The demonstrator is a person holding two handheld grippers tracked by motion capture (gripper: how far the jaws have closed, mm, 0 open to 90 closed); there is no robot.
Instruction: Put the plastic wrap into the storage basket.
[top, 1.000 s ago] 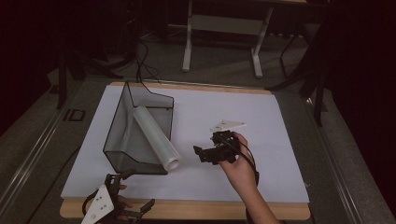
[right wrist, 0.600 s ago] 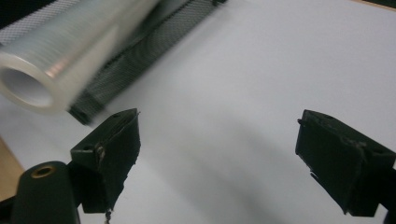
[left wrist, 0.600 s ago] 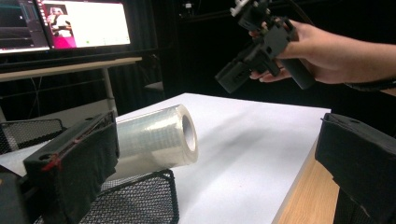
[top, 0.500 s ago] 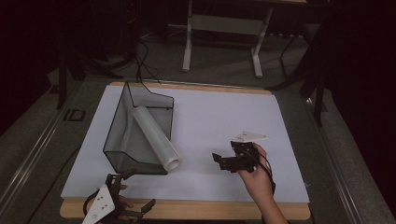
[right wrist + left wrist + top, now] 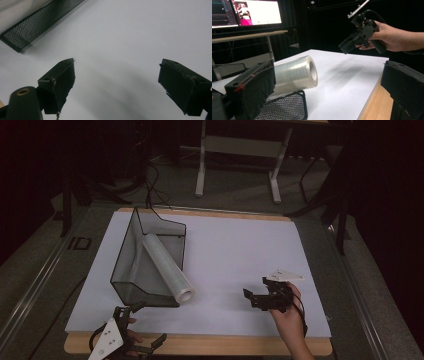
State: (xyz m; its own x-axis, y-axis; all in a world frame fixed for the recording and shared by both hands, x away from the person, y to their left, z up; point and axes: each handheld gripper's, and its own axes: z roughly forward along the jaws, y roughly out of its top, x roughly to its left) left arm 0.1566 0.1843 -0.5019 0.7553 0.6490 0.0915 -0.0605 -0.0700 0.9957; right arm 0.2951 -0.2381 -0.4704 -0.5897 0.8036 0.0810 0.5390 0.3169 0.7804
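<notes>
Nearest, at the left front edge of the surface (image 5: 225, 250): left gripper (image 5: 131, 340), held low in a hand, jaws spread wide with nothing between them, pointed toward the roll. Seen along those jaws in the left gripper view, wooden edge strip under the right jaw, white sheet beyond.

Slightly farther, toward the right: right gripper (image 5: 256, 298) in a hand (image 5: 290, 317), raised just off the white sheet, jaws wide apart and empty, aimed leftward at bare sheet. Well apart from the roll and the basket.

Farther left: roll of clear film (image 5: 167, 266), lying on its side, slanting from far-left to near-right, open core end (image 5: 313, 71) jutting past the near rim of the black wire-mesh basket (image 5: 131, 265). Basket resting on the left part of the surface, far wall tall, near wall low.

Beyond the far edge: dark floor, pale metal stand legs (image 5: 237, 170), cable (image 5: 152, 190). In the left gripper view, lit monitors (image 5: 247, 12) on a table in the background.
</notes>
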